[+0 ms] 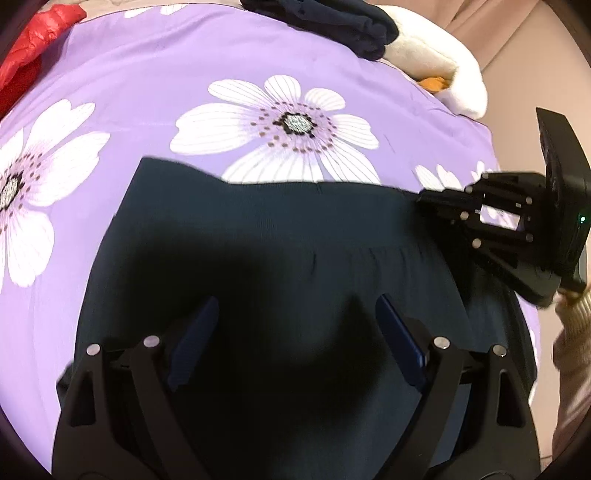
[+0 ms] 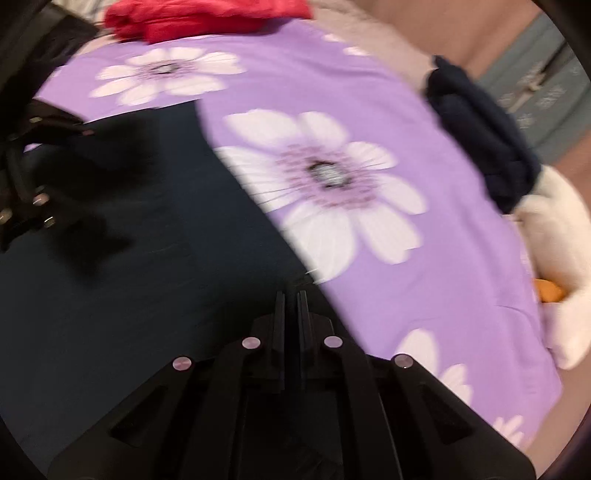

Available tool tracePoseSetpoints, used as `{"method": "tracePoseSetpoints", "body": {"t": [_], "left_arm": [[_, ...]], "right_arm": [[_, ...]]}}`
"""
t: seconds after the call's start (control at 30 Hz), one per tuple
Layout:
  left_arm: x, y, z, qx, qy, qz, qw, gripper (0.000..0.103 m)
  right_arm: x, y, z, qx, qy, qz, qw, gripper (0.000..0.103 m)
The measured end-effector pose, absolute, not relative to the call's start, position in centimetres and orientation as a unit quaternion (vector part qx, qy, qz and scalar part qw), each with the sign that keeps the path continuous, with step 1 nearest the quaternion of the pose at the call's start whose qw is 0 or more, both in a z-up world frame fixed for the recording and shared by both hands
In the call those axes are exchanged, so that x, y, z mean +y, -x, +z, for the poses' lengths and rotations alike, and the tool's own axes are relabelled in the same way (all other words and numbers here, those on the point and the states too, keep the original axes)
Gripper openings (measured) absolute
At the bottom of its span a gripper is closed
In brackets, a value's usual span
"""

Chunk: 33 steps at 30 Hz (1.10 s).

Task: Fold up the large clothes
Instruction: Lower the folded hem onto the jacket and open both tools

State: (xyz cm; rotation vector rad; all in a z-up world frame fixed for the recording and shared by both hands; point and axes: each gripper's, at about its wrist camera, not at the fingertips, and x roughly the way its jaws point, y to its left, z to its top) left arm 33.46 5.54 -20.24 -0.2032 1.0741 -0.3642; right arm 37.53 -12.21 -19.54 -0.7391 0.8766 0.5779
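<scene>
A large dark teal garment point(image 1: 280, 236) lies spread flat on a purple bedsheet with white flowers point(image 1: 147, 96). My left gripper point(image 1: 295, 310) is open and hovers just above the middle of the garment. My right gripper point(image 2: 291, 295) is shut, its tips at the garment's point(image 2: 147, 266) right edge; whether it pinches the cloth I cannot tell. The right gripper also shows in the left wrist view point(image 1: 424, 197) at the garment's far right corner. The left gripper shows at the left edge of the right wrist view point(image 2: 74, 127).
A folded dark navy garment point(image 1: 332, 22) and a white plush toy point(image 1: 436, 59) lie at the far edge of the bed. A red garment point(image 1: 33, 40) lies at the far left. The bed's right edge drops off beside the plush toy point(image 2: 554, 236).
</scene>
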Motion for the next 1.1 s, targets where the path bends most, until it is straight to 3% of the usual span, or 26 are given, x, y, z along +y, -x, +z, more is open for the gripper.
{"method": "tracePoseSetpoints", "body": {"t": [0.13, 0.3, 0.47, 0.67, 0.73, 0.87, 0.97, 1.1], "left_arm": [[5.1, -34.6, -20.4, 0.505, 0.081, -0.153, 0.846, 0.088], [5.3, -33.6, -18.5, 0.490, 0.068, -0.145, 0.857, 0.088], [2.2, -31.5, -17.7, 0.476, 0.030, -0.202, 0.855, 0.088], [-2.6, -33.6, -20.9, 0.482, -0.046, -0.170, 0.858, 0.088], [-1.5, -34.7, -21.8, 0.491, -0.025, -0.160, 0.856, 0.088], [1.7, -35.5, -21.3, 0.496, 0.015, -0.169, 0.852, 0.075], [3.5, -35.0, -20.9, 0.495, -0.001, -0.142, 0.857, 0.072], [7.2, -33.4, -19.6, 0.496, 0.012, -0.110, 0.861, 0.074]], "right_arm": [[-11.9, -38.4, -21.2, 0.421, 0.318, 0.244, 0.814, 0.007], [-15.9, -37.9, -16.7, 0.402, 0.188, 0.241, 0.863, 0.033], [-20.1, -34.3, -15.1, 0.398, 0.114, 0.272, 0.869, 0.033], [-18.7, -33.5, -20.8, 0.432, 0.171, 0.244, 0.851, 0.033], [-20.2, -34.9, -22.1, 0.441, 0.150, 0.207, 0.860, 0.031], [-24.7, -36.1, -22.0, 0.440, 0.092, 0.163, 0.878, 0.027], [-29.1, -36.0, -21.9, 0.457, 0.040, 0.115, 0.881, 0.045], [-32.6, -33.6, -20.7, 0.459, 0.025, 0.054, 0.887, 0.045]]}}
